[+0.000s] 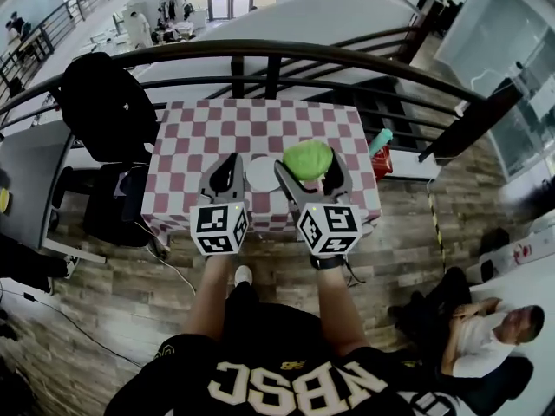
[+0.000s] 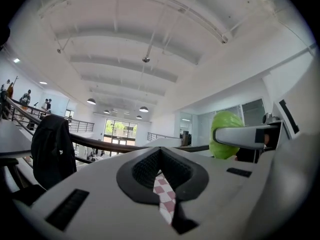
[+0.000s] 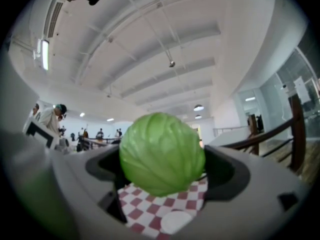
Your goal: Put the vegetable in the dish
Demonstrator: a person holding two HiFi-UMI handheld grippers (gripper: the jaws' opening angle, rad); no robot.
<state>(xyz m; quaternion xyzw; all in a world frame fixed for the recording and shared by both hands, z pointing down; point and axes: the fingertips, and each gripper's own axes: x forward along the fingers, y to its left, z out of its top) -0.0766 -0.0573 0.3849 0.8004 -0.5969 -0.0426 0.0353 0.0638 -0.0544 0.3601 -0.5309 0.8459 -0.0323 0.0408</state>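
Head view, nearest first: black jersey (image 1: 286, 380) with white block letters, cut off by the bottom edge. Above it, the marker cubes (image 1: 218, 228) (black-and-white squares, hard-edged).

Left gripper (image 1: 231, 165): grey plastic jaws drawn together to one point, nothing in them. The left gripper view agrees: dark ribbed pads meet at the tip, and only a sliver of checked cloth (image 2: 162, 194) shows through the slot behind them.

Right gripper (image 1: 310, 165): jaws spread wide and clamped on a cabbage (image 1: 308, 159), which is round and pale green with veined leaves wrapped tight. In the right gripper view the cabbage (image 3: 161, 154) fills the gap and hides where the pads touch it.

Dish (image 1: 262, 174): flat, white, round, just left of the cabbage, with its right rim covered by the right gripper's near jaw. The cabbage is not in it. Whether the cabbage clears the cloth, cannot tell.

Table (image 1: 260, 115): draped in red-and-white check, its front edge hidden behind the cubes.

Beyond: dark curved railing (image 1: 260, 50); black jacket (image 1: 104, 102) hung in a soft heap at the table's left.
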